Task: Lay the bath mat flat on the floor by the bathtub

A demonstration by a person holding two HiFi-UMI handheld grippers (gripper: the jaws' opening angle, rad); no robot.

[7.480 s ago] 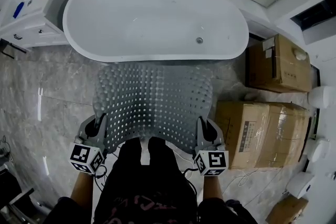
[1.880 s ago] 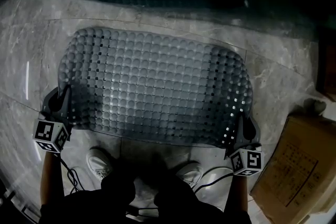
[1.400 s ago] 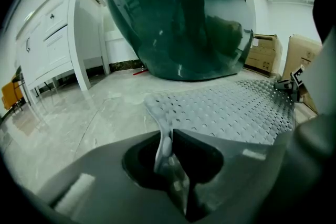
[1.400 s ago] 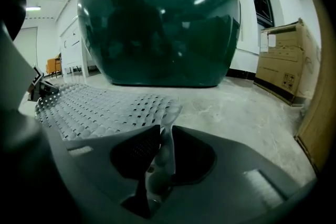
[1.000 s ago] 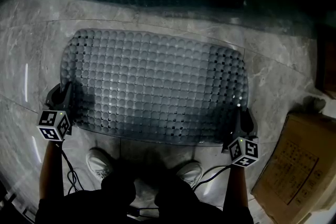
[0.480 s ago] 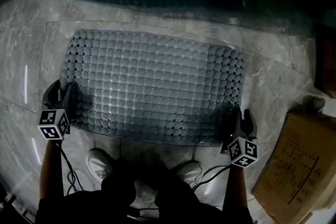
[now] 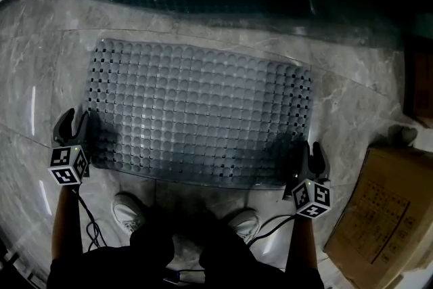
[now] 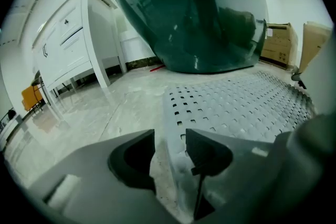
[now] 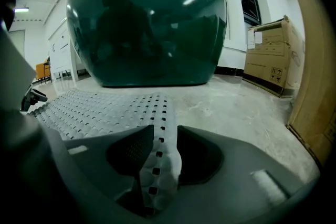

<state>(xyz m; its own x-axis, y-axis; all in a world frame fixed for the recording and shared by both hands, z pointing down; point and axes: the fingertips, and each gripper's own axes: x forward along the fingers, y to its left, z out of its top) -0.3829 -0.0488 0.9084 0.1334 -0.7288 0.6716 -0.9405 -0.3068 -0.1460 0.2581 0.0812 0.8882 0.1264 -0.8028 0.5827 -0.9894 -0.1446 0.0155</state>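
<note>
Left gripper [image 8: 170, 143] sits at the lower left corner of the mat [image 7: 203, 112]. Its jaws are a little apart, with the mat's corner between them and a bit of floor [image 7: 40, 78] showing beside it. Right gripper [image 9: 165, 139] is at the lower right corner, and its jaws are pinched on the mat's edge, which is bunched up between them. From above, the mat fills the middle of the frame, with its long side going left to right along the dark tub [image 9: 147, 29] at the top. A strip of floor shows between the two. The mat looks almost flat. Both grippers are on the near long side, one at each end, and the mat goes away from them toward the tub. I think the next move is to let go of the right corner and pull both grippers straight back, toward the bottom of the frame, so the mat does not drag.
</note>
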